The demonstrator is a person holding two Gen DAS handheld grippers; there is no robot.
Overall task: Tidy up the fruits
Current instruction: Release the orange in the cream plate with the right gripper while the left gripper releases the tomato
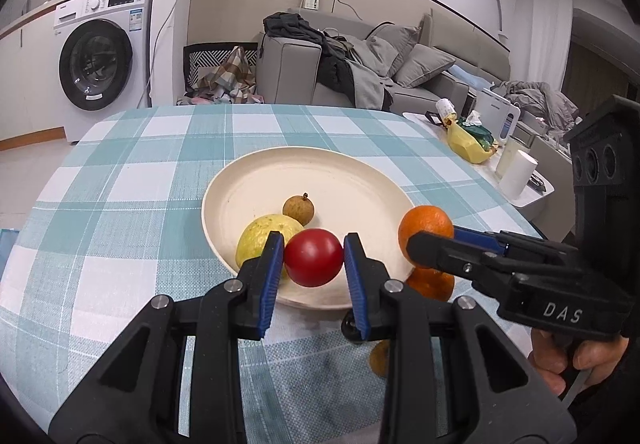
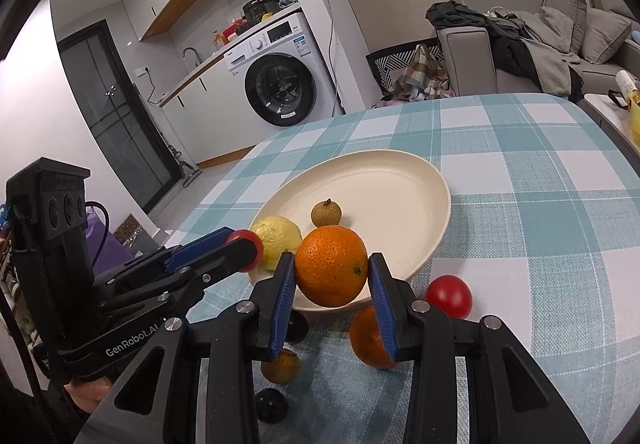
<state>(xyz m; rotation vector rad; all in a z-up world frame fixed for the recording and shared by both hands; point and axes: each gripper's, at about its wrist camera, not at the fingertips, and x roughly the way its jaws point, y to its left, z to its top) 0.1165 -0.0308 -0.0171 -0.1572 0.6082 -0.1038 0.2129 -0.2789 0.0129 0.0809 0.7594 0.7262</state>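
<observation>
My left gripper [image 1: 313, 264] is shut on a red tomato [image 1: 314, 257], held over the near rim of a cream plate [image 1: 280, 160]. On the plate lie a yellow-green fruit [image 1: 260, 240] and a small brown longan [image 1: 298, 209]. My right gripper [image 2: 332, 280] is shut on an orange [image 2: 332, 270], just above the plate's [image 2: 400, 156] near edge. In the right wrist view the left gripper [image 2: 242, 244] comes in from the left with its tomato [image 2: 250, 244]. On the cloth below lie a second orange [image 2: 370, 338] and another red tomato [image 2: 449, 296].
A small brown fruit [image 2: 281, 366] and dark round fruits [image 2: 271, 404] lie on the checked tablecloth [image 2: 540, 204] under my right gripper. A side table [image 1: 520, 200] with cups and a yellow bag stands to the right. Washing machine [image 1: 100, 56] and sofa [image 1: 400, 76] are behind.
</observation>
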